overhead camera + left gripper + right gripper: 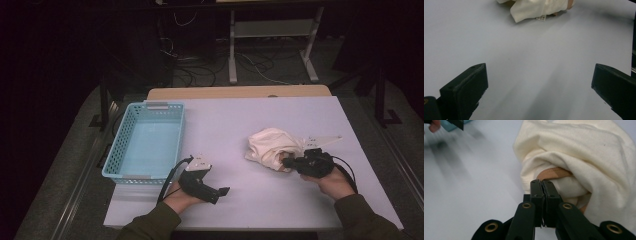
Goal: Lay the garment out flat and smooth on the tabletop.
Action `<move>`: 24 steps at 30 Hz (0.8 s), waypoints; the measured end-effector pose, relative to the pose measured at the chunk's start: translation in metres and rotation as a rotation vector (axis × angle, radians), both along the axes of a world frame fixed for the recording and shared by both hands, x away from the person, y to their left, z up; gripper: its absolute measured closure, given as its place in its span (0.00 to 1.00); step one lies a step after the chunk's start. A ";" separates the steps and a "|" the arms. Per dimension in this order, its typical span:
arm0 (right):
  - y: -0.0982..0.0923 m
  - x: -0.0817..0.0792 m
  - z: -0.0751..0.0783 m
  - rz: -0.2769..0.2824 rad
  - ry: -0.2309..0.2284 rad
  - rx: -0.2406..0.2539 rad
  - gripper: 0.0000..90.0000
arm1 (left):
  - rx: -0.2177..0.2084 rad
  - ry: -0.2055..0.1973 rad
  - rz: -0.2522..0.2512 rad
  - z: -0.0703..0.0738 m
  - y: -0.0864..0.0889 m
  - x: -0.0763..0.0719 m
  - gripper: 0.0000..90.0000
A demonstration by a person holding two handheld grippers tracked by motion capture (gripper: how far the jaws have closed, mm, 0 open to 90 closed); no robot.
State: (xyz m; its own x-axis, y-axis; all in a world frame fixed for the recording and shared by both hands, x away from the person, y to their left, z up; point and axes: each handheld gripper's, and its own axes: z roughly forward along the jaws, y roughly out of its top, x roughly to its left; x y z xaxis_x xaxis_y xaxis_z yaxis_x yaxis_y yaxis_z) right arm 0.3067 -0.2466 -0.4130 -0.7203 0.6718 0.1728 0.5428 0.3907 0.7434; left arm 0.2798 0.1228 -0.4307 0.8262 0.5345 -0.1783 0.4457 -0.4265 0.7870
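A crumpled cream cloth (269,142) lies on the right half of the white table (240,125). My right gripper (288,161) points left into the cloth's near edge. In the right gripper view, its jaws are pressed together (541,182) at a fold of the cloth (586,150) where a tan band (554,173) shows, pinching the fabric at their tips. My left gripper (215,189) rests low over the table's front left, pointing right. In the left gripper view, its jaws (539,92) stand wide apart over bare table, with the cloth (534,8) far ahead.
A light blue plastic basket (122,135) with nothing in it stands at the table's left edge, just behind my left hand. Beyond the table are a dark floor, cables and a metal table frame (232,50).
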 end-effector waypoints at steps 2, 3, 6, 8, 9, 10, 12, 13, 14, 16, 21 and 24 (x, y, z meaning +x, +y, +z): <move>-0.001 -0.001 0.003 -0.001 -0.003 0.017 0.96 | -0.003 0.000 0.002 0.000 0.000 0.000 0.00; -0.001 -0.002 0.004 -0.003 -0.004 0.027 0.96 | -0.003 0.000 0.002 0.000 0.000 0.000 0.00; -0.001 -0.004 0.010 0.009 -0.020 0.051 0.97 | -0.003 0.000 0.001 0.000 0.000 0.000 0.00; 0.000 -0.006 0.014 0.017 -0.023 0.067 0.97 | -0.003 0.000 0.003 0.000 0.000 0.000 0.00; 0.000 -0.007 0.017 0.021 -0.028 0.072 0.97 | -0.004 0.001 0.002 0.000 0.000 0.000 0.00; 0.001 -0.007 0.019 0.027 -0.037 0.080 0.97 | -0.004 0.001 0.002 0.000 0.000 0.000 0.00; 0.001 -0.009 0.024 0.031 -0.054 0.098 0.97 | -0.003 0.001 0.002 0.000 0.000 0.000 0.00; 0.001 -0.009 0.024 0.031 -0.054 0.098 0.97 | -0.003 0.001 0.002 0.000 0.000 0.000 0.00; 0.001 -0.009 0.027 0.034 -0.061 0.112 0.97 | -0.003 0.001 0.002 0.000 0.000 0.000 0.00; 0.002 -0.011 0.032 0.041 -0.076 0.134 0.97 | -0.007 0.001 0.005 0.000 0.000 0.000 0.00; 0.004 -0.017 0.046 0.057 -0.107 0.180 0.97 | -0.007 -0.002 0.004 0.000 0.000 0.000 0.00; 0.006 -0.020 0.053 0.065 -0.128 0.193 0.97 | -0.008 -0.002 0.004 0.001 0.000 0.000 0.00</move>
State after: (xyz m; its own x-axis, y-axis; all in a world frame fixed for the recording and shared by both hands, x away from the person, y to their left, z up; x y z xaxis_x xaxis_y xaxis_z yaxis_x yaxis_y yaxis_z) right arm 0.2864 -0.2408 -0.3601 -0.7854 0.5864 0.1981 0.4178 0.2662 0.8687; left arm 0.2799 0.1231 -0.4298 0.8247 0.5360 -0.1805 0.4454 -0.4188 0.7913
